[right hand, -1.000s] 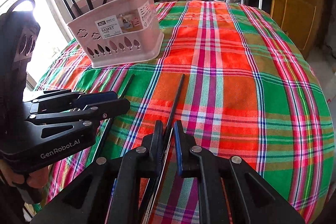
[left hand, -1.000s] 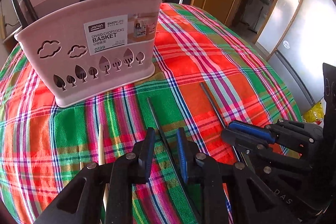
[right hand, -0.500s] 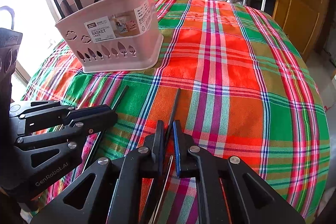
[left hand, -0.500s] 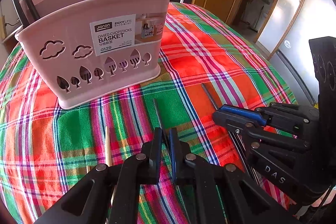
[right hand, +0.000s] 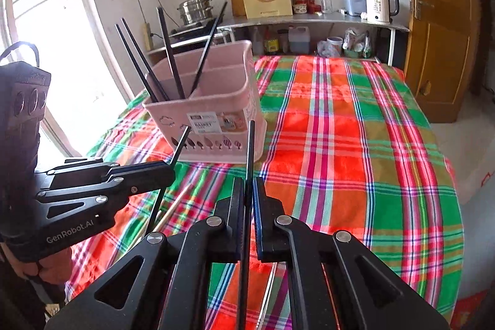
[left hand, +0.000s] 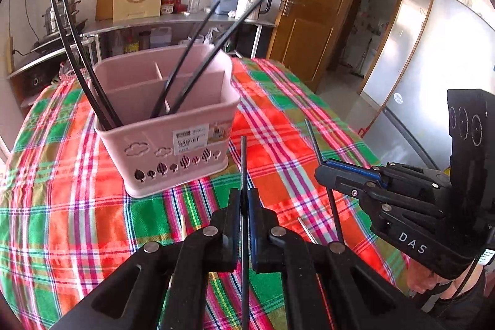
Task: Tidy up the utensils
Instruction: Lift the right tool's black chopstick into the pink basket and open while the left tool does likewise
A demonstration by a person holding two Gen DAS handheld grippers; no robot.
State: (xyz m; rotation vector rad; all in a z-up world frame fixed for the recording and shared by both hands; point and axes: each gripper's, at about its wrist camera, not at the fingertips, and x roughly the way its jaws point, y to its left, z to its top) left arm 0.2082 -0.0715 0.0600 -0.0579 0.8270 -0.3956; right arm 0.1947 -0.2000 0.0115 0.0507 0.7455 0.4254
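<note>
My left gripper (left hand: pixel 244 194) is shut on a black chopstick (left hand: pixel 243 156), held clear of the plaid tablecloth (left hand: pixel 77 221) and pointing toward the pink divided basket (left hand: pixel 167 150). My right gripper (right hand: pixel 246 184) is shut on a second black chopstick (right hand: pixel 250 144), also lifted. Each gripper shows in the other's view: the right gripper (left hand: pixel 320 172) with its chopstick (left hand: pixel 312 138), the left gripper (right hand: pixel 171 172) with its chopstick (right hand: pixel 183 141). The basket (right hand: pixel 222 101) holds several black chopsticks (left hand: pixel 92 82) standing in two compartments.
A wooden chopstick (right hand: pixel 176 203) and a thin metal utensil (left hand: pixel 304 229) lie on the cloth near the grippers. Behind the table stands a counter with a kettle (right hand: pixel 379 3), a pot and a paper bag. A wooden door (right hand: pixel 439 20) is at the right.
Both grippers closed fully on the black chopsticks that lay on the cloth and rose with them. The basket now sits lower and farther off in both views.
</note>
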